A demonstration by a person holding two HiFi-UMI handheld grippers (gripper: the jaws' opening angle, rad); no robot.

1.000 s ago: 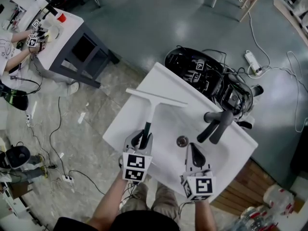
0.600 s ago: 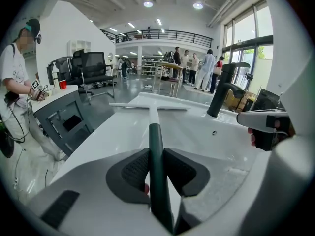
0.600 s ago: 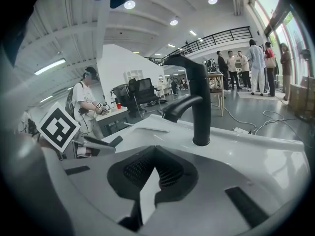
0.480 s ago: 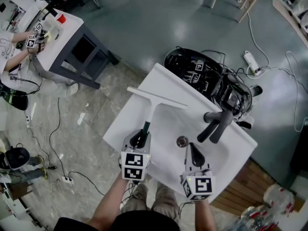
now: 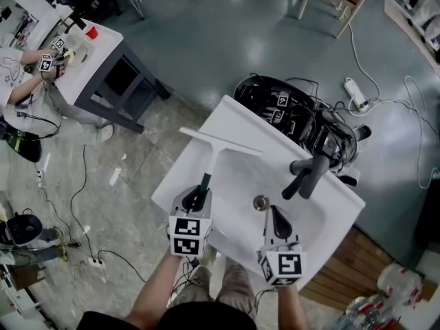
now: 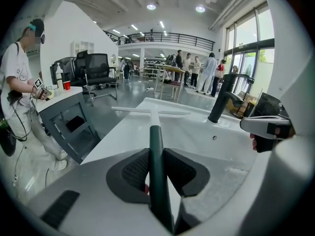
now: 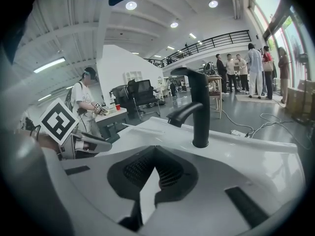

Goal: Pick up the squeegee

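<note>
The squeegee (image 5: 218,143) lies on the white sink (image 5: 227,112), its white blade across the left rim and its dark green handle (image 6: 156,146) pointing toward me. My left gripper (image 5: 199,196) is shut on that handle: in the left gripper view both black pads (image 6: 134,167) press its sides. My right gripper (image 5: 277,215) hovers over the basin near the drain (image 5: 260,201), shut with nothing in it; its tips (image 7: 155,151) meet in the right gripper view. The left gripper (image 7: 83,141) also shows at the left of that view.
A black faucet (image 5: 306,174) stands at the sink's right rear, straight ahead of the right gripper. Behind the sink sits a black bin of cables (image 5: 289,105). A power strip (image 5: 357,91) and cords lie on the floor. A person works at a white table (image 5: 82,53) far left.
The left gripper's jaws have narrowed onto the squeegee's handle. Both hands have stayed almost where they were.
</note>
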